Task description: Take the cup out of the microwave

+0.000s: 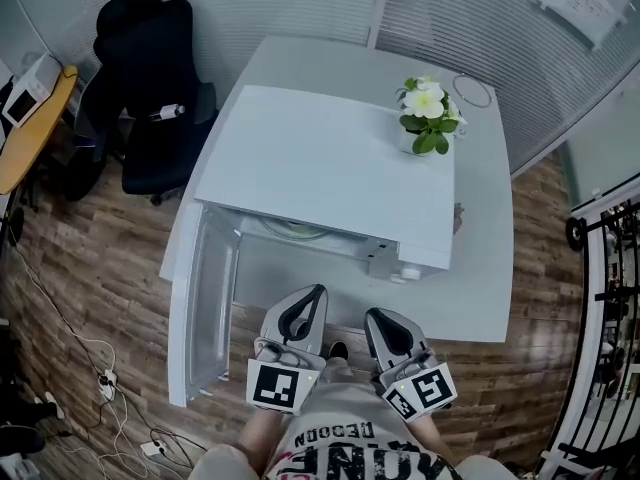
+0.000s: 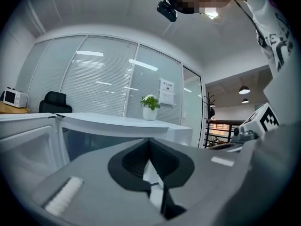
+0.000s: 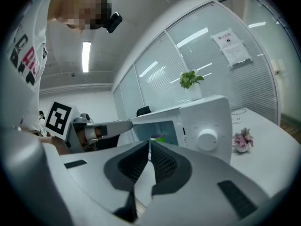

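The small green-rimmed cup (image 3: 157,138) sits inside the white box-shaped microwave (image 1: 330,158), towards the back of the lit cavity, with nothing touching it. The microwave's white hinged door (image 1: 200,298) already stands swung wide to your left, so by the look of it the opening step is done. The reach in, the grip and the lift out are all left.

Your left gripper (image 1: 318,290) has its jaws pressed together on nothing. Your right gripper (image 1: 372,313) is the same, closed and empty. Both hang in front of the opening, off the edge of the white surface (image 1: 480,268) and apart from the cup. You'll need to spread one gripper before going in.

Only the right gripper view shows the cup. From the head view the microwave's top hides it, though that view alone shows the potted white-flowered plant (image 1: 428,116) standing on that top and how far the door swings.
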A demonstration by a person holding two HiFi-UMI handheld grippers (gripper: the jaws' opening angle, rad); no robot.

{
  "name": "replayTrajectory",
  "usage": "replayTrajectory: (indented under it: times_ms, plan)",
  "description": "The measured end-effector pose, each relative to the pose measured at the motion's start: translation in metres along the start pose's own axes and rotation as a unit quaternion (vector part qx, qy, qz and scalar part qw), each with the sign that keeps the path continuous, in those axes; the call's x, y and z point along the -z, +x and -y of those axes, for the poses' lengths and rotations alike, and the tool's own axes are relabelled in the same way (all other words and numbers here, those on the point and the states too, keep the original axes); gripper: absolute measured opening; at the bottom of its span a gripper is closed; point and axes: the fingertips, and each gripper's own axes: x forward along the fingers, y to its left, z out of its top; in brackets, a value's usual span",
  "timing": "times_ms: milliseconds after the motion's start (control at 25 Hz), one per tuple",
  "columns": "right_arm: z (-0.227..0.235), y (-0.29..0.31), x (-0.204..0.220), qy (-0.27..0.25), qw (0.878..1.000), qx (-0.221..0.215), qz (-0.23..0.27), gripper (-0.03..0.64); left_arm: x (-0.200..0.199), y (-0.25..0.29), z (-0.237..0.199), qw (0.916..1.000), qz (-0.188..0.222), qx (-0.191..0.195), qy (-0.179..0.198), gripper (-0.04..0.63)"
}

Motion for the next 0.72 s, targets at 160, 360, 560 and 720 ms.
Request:
replayTrajectory:
  times_ms: [160,360,560,720]
  plan:
    - [0.002,0.016,0.003,0.003,1.000,0.017,-0.008,0.028,0.008,0.013,-0.023,0.9999,-0.004,0.007,-0.008,0.012]
    - [0.001,0.034,0.005,0.005,0.999,0.031,-0.014,0.028,0.014,0.019,-0.044,0.9997,-0.014,0.017,-0.015,0.012]
    - [-0.006,0.048,0.008,0.008,0.999,0.037,-0.020,0.028,0.017,0.019,-0.053,0.9995,-0.013,0.025,-0.015,0.012]
    - [-0.011,0.057,0.010,0.009,0.999,0.042,-0.021,0.028,0.017,0.016,-0.061,0.9993,-0.020,0.029,-0.015,0.012]
